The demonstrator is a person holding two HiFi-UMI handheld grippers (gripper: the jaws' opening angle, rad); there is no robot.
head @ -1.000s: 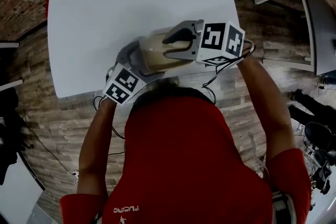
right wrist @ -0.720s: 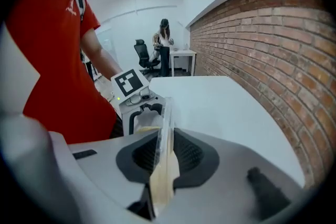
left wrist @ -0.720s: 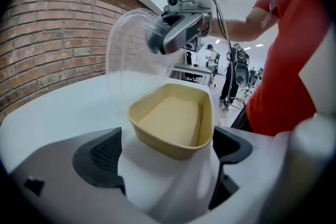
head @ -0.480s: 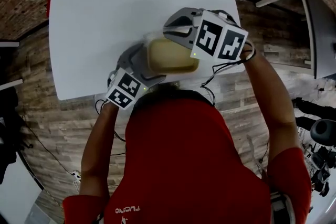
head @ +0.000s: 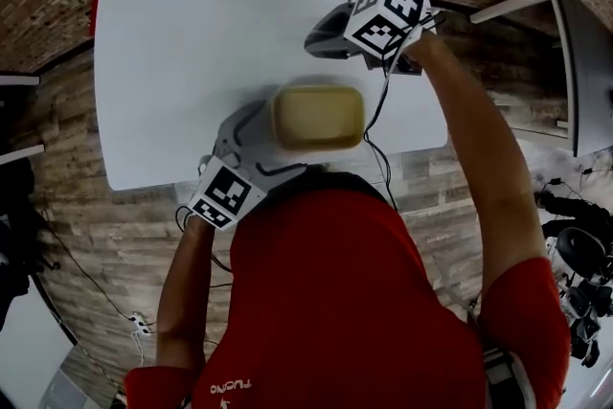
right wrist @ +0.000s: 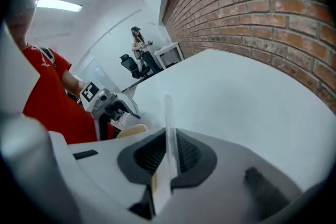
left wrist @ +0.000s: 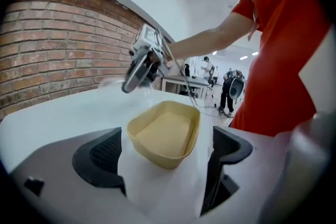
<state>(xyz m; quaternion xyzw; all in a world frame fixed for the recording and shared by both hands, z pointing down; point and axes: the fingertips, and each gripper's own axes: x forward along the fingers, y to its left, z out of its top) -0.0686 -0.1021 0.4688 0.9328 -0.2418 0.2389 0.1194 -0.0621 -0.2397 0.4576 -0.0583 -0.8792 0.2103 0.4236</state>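
Observation:
A beige open tub sits at the tip of my left gripper, over the near edge of the white table. In the left gripper view the tub rests on a white piece between the dark pads, and the left gripper is shut on it. My right gripper is farther off, over the table's far right. It is shut on a clear plastic lid, seen edge-on between its pads. The right gripper view also shows the left gripper and the tub at lower left.
A brick wall runs along the far side of the table. A person stands by a desk and an office chair far back in the room. Another white table stands to the right.
My right gripper has lifted the clear lid off the tub and carried it away toward the table's far right. The left gripper still holds the tub, now uncovered.

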